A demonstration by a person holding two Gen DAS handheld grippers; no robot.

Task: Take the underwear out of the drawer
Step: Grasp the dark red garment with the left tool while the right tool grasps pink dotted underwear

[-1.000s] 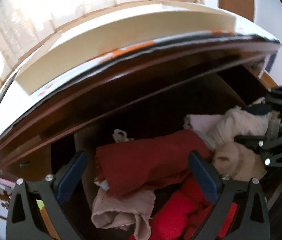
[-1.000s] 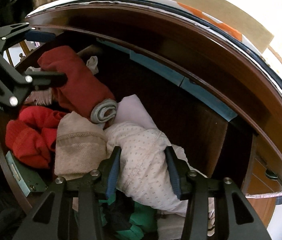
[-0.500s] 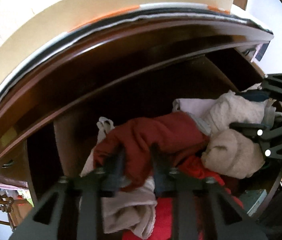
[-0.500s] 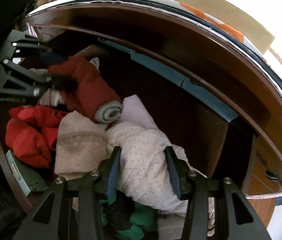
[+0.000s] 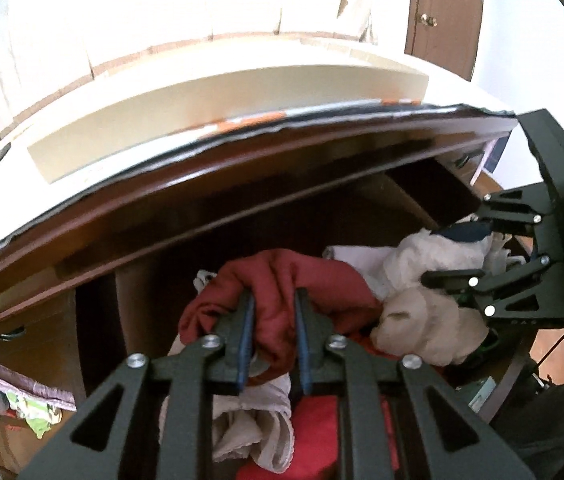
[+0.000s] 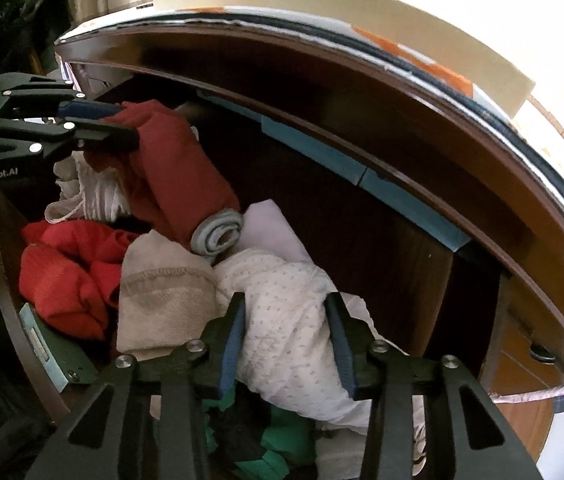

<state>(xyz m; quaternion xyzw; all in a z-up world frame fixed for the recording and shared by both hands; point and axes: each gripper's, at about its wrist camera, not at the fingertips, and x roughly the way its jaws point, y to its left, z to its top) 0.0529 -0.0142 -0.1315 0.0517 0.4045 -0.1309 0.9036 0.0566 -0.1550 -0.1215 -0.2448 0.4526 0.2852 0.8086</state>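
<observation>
Left gripper (image 5: 272,332) clamped on a fold of dark red underwear (image 5: 282,280), partly raised above the drawer (image 6: 382,240). Right gripper (image 6: 286,336) parted around a white dotted garment (image 6: 282,320), not pinching. Likely fault: neighbouring cloth dragged along. Beneath: bright red (image 6: 66,276), beige (image 6: 162,300) and green (image 6: 278,440) garments.

Dark red underwear (image 5: 314,280) (image 6: 178,168) – bunched, one end rolled around grey fabric, lifted at its pinched fold, open wooden drawer (image 6: 362,240) – crammed with red, beige and white dotted garments
</observation>
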